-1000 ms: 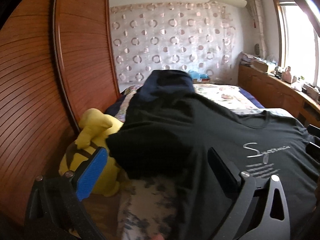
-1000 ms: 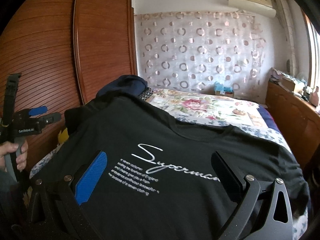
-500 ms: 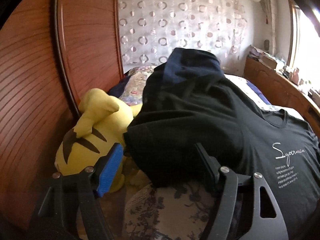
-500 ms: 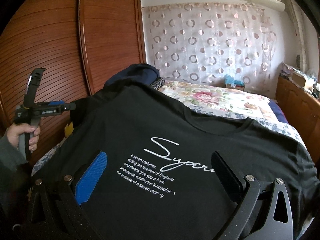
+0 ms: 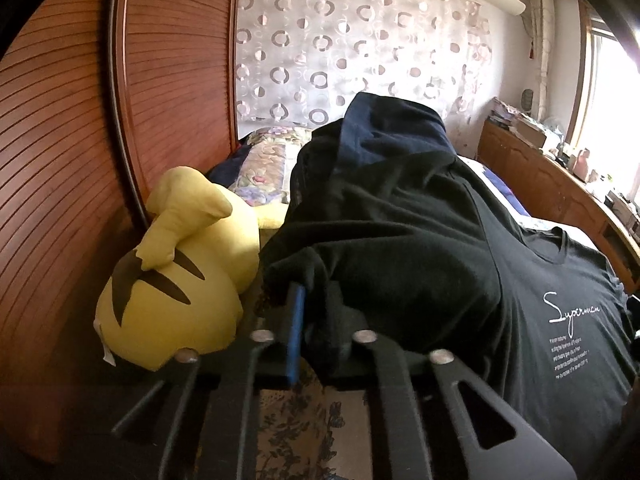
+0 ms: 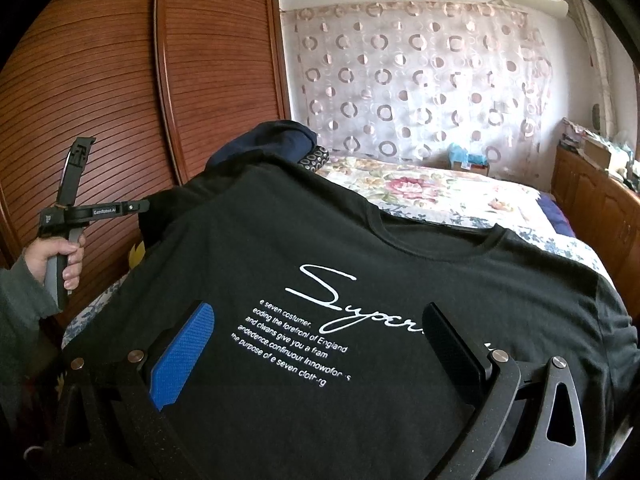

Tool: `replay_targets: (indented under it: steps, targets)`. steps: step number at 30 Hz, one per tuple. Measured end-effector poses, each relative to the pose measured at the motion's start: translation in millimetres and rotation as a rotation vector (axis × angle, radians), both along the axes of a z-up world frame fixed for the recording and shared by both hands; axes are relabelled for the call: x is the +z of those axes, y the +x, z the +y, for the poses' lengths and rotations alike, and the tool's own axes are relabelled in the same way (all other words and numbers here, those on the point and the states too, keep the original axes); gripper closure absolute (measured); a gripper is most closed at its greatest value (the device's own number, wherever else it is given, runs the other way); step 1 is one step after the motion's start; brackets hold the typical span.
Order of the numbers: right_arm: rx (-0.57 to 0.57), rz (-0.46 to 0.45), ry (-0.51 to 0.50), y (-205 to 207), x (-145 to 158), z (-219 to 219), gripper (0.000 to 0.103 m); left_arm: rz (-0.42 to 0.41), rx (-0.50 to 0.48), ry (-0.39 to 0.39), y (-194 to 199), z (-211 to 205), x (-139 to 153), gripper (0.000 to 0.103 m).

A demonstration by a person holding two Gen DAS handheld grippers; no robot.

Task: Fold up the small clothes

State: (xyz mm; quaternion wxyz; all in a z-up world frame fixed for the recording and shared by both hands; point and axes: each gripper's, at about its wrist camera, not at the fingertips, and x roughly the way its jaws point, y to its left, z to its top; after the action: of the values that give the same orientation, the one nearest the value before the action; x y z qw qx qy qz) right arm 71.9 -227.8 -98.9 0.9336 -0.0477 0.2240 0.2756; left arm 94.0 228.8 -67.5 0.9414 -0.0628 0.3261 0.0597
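Note:
A black T-shirt (image 6: 400, 256) with white script print lies spread face up over the bed. In the left wrist view its left sleeve (image 5: 384, 264) is bunched up, and my left gripper (image 5: 310, 312) is shut on the sleeve's edge, dark cloth pinched against the blue pad. The right wrist view shows that same left gripper (image 6: 138, 206) held by a hand at the shirt's left side. My right gripper (image 6: 316, 336) hovers open over the lower chest print, nothing between its fingers.
A yellow plush toy (image 5: 176, 272) lies left of the sleeve against the wooden wardrobe doors (image 5: 72, 140). A navy garment (image 5: 392, 128) is heaped behind the shirt. The floral bedspread (image 6: 432, 196) stretches beyond, with a wooden cabinet (image 6: 592, 200) on the right.
My left gripper moved forward and down to the sleeve and went from wide open to shut on its edge. The right gripper stayed open in place.

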Motion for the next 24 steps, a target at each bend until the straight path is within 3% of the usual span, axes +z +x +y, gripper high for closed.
replay_targets:
  steps: [5, 8, 16, 24]
  targets:
    - [-0.004, 0.002, 0.001, 1, -1, 2, 0.000, -0.037, -0.014, 0.033, -8, -7, 10, 0.101]
    - [-0.007, 0.000, -0.002, 2, -1, 2, 0.000, -0.101, -0.032, 0.035, -20, -16, 29, 0.101]
    - [-0.037, -0.008, 0.018, 5, 2, -8, 0.000, -0.206, -0.184, 0.082, -21, -74, 89, 0.101]
    - [-0.084, -0.018, 0.038, 8, 3, -20, 0.000, -0.189, -0.373, 0.100, 7, -144, 99, 0.101]
